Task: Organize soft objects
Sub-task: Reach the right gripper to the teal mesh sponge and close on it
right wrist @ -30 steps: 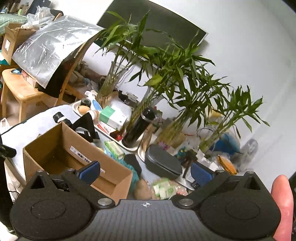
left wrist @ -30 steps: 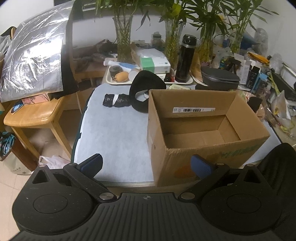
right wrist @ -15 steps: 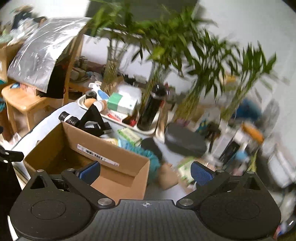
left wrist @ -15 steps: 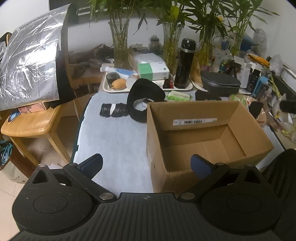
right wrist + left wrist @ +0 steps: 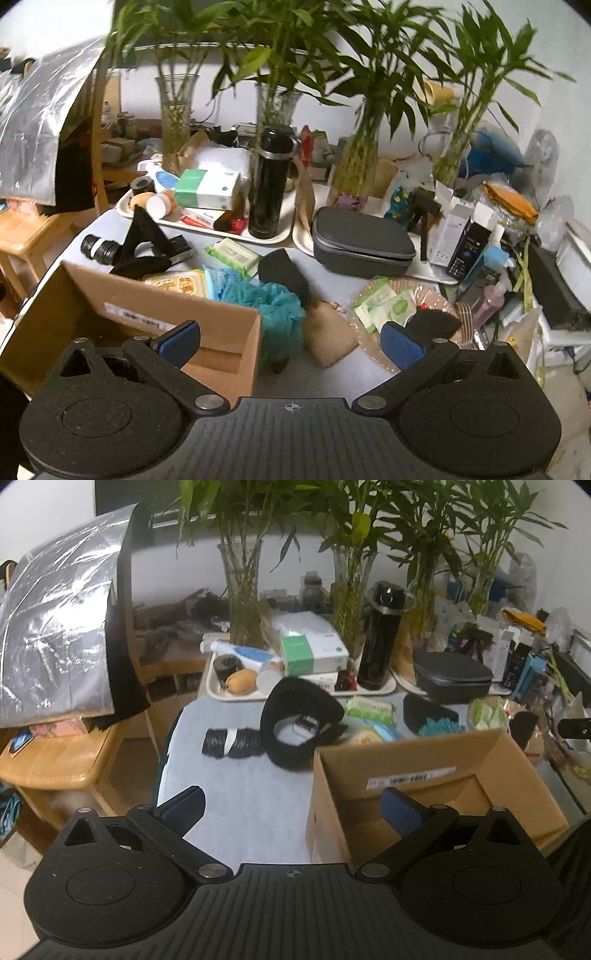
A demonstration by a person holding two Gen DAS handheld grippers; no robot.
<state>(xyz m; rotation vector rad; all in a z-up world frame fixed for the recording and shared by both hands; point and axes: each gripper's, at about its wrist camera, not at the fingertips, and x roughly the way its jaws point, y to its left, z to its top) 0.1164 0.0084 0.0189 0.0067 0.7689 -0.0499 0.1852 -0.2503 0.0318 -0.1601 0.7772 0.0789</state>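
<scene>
Both of my grippers have shifted since the earlier frames: my right gripper [image 5: 290,341] has tipped down from the wall and plants toward the clutter beside the cardboard box [image 5: 70,295], and my left gripper [image 5: 293,806] has advanced over the desk [image 5: 236,797], so the box now sits lower and to the right in its view.

Findings: both sets of jaws stand apart and hold nothing. The box is open and looks empty, as far as I can see into it. The soft items are all outside it: teal bath pouf [image 5: 273,306] touching the box's right wall, tan pouch [image 5: 327,336] just beside the pouf, black sponge [image 5: 284,275] behind it, black headband [image 5: 299,727] and rolled black socks [image 5: 232,742] left of the box.

Assessment: no item sorted yet. The right jaws appear lined up for the pouf or pouch.
</scene>
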